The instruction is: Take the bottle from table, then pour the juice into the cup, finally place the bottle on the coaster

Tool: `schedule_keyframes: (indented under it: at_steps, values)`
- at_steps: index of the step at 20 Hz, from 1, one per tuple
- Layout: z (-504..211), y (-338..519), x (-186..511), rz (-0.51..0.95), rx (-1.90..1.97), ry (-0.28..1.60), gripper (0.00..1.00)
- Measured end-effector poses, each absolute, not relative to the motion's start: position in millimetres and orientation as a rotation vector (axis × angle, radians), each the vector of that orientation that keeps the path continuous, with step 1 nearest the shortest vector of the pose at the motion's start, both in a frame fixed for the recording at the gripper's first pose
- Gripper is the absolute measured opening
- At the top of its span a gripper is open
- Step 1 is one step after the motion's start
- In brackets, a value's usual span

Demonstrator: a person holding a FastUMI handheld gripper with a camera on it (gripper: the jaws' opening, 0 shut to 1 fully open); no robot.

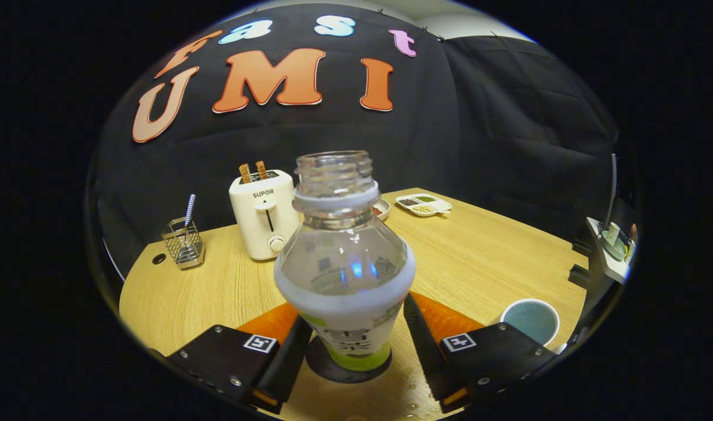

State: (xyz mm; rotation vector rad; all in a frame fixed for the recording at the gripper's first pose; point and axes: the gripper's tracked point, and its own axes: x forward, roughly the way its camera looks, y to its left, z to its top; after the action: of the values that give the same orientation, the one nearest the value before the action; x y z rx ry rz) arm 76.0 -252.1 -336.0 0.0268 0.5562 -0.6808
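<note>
Glossy clear plastic bottle (345,257), matt wood-grain table (479,251), wire-mesh metal holder (183,242).

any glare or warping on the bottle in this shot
Gripper view: bluish glints on the clear plastic uncapped bottle shoulder, which bulges from fisheye; the light wooden table edge curves too; focus stays sharp; gripper fingers flank the bottle with gaps.

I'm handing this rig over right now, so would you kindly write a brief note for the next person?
Gripper: fingers open on either side of the bottle, a gap showing at the right finger.
Bottle: upright, uncapped, standing on the dark coaster, between the fingers.
Cup: on the table, beyond the right finger, with liquid inside.
Done, by the look of it: pour and placement.
Left: back the gripper away.
</note>
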Motion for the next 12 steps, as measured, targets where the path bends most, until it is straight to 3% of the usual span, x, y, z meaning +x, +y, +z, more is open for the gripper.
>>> schedule_keyframes:
  at_steps: [12]
  values:
    - [-246.3, -194.8, 50.4, -0.566, 0.101, 0.380, 0.97]
